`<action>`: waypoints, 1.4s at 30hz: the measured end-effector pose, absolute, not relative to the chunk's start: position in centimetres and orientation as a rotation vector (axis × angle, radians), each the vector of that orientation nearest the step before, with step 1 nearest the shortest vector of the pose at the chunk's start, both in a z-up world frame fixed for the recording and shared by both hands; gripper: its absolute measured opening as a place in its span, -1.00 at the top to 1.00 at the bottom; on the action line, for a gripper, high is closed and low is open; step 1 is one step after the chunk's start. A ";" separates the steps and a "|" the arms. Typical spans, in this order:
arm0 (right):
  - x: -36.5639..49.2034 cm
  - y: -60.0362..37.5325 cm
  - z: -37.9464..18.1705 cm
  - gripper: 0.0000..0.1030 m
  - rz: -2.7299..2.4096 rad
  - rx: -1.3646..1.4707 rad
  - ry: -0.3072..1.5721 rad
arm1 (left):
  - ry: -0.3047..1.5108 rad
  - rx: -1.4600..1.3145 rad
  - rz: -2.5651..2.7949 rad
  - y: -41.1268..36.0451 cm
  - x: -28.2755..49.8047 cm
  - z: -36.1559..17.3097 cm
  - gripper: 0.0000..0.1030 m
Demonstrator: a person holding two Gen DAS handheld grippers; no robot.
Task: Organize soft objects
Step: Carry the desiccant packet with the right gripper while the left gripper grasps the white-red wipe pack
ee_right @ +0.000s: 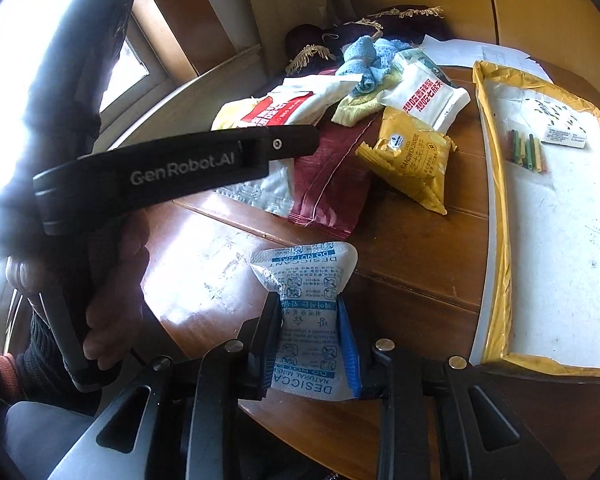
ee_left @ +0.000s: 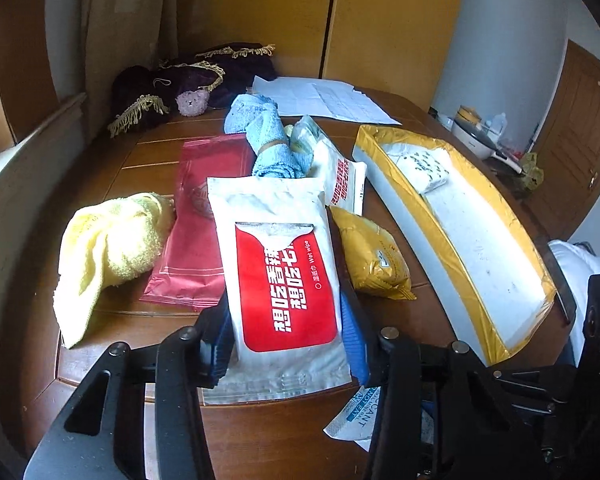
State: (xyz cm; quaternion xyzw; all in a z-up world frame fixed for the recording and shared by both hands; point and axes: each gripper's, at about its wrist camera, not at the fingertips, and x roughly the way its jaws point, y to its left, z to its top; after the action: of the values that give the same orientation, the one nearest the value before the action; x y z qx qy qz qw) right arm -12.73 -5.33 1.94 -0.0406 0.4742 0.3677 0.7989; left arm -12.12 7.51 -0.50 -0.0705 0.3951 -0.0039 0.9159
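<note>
Left gripper [ee_left: 288, 344] clamped on wet wipe pack [ee_left: 284, 280]; right gripper [ee_right: 310, 344] clamped on desiccant bag [ee_right: 306, 312], over table [ee_right: 400, 264].

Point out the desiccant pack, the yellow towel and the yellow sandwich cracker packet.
desiccant pack [ee_right: 306, 316], right wrist view, on its printed middle between the fingers.
yellow towel [ee_left: 108, 248], left wrist view, on the bunched middle fold.
yellow sandwich cracker packet [ee_right: 414, 160], right wrist view, on its printed front face.
</note>
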 end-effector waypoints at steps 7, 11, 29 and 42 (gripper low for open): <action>-13.7 -6.9 4.0 0.48 0.847 0.001 0.906 | 0.684 -0.369 -0.048 10.1 -13.6 1.9 0.14; -14.0 -8.4 5.8 0.48 0.859 0.043 0.820 | 0.606 -0.438 -0.079 10.3 -14.1 3.6 0.14; -8.3 -18.7 7.4 0.48 0.612 0.250 0.793 | 0.613 -0.426 -0.252 3.8 -9.7 5.0 0.14; -3.5 -20.2 2.5 0.48 0.277 0.203 0.910 | 0.723 -0.353 -0.351 -2.0 -6.7 2.6 0.14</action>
State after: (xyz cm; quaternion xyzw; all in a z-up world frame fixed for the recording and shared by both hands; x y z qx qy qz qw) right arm -3.51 -20.23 2.52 0.0974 0.4372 0.1333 0.8841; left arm -6.70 -2.02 2.55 -0.1709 0.3500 -0.1700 0.9052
